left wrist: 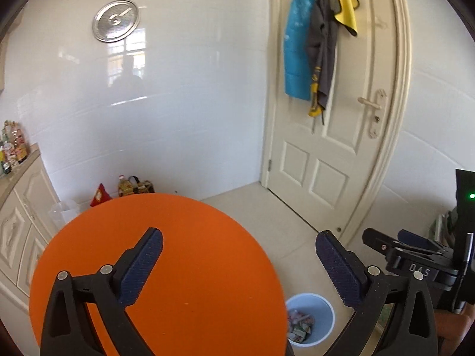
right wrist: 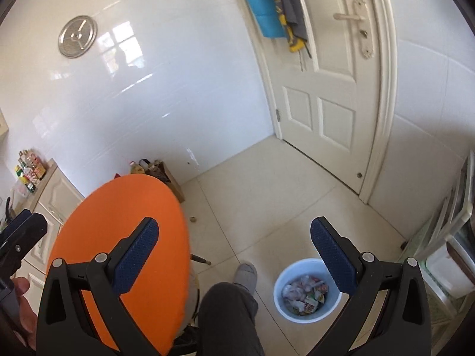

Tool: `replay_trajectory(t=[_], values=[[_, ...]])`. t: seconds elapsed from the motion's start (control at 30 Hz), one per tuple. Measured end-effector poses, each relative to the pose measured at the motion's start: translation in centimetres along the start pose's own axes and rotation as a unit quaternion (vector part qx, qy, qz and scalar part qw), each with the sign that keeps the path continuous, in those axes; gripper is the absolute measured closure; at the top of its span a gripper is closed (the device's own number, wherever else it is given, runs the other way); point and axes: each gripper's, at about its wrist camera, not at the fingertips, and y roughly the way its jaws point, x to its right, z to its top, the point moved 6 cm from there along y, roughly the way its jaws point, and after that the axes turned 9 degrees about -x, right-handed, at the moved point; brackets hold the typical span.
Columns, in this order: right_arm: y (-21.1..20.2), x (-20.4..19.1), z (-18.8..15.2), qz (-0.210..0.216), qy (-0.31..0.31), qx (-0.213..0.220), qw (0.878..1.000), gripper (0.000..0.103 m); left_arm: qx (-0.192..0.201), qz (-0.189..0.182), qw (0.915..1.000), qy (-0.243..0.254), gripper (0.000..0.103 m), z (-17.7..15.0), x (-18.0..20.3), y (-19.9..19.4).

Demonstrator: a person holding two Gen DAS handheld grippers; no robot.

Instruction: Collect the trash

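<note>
Both hand-held grippers spread apart, holding nothing; orange round table (left wrist: 184, 255) bare; bin (right wrist: 305, 293) on tiled floor (right wrist: 267, 184).

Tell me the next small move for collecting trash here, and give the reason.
Probably reach the right hand-held gripper toward the small brown scrap on the tiled floor beside the round orange table. Both hand-held grippers are open and hold nothing, the tabletop shows no litter, and the pale blue bin already holds wrappers.
</note>
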Motion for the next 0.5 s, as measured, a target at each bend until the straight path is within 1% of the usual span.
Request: replay_trajectory(t=[0.1,0.23,0.37,0.43,0.5], values=[[-2.0,-4.7,0.8,0.025,-0.036,0.024,0.999,0.0,0.028,0.031,0.9987,-0.029,0.001,-1.5,-2.9,-4.0],[-4.4,-12.0,0.9,0.062,-0.094,0.052,0.992,0.0,0.057,0.078,0.9927,-0.073,0.001,-3.5,-7.3,-9.4],[-6.4,-18.6,0.1,0.092,-0.146,0.072,0.982,0.0,0.085,0.127,0.9832,-0.101,0.001,-6.5,-9.3,-14.0],[-7.3,-21.7,-0.4,0.101,-0.171,0.083,0.977,0.0,0.094,0.153,0.9776,-0.11,0.001,-8.3,-9.5,-15.9],[-8.0,-24.0,-0.9,0.111,-0.187,0.09,0.972,0.0,0.099,0.17,0.9731,-0.12,0.001,-9.8,-9.7,-17.5]])
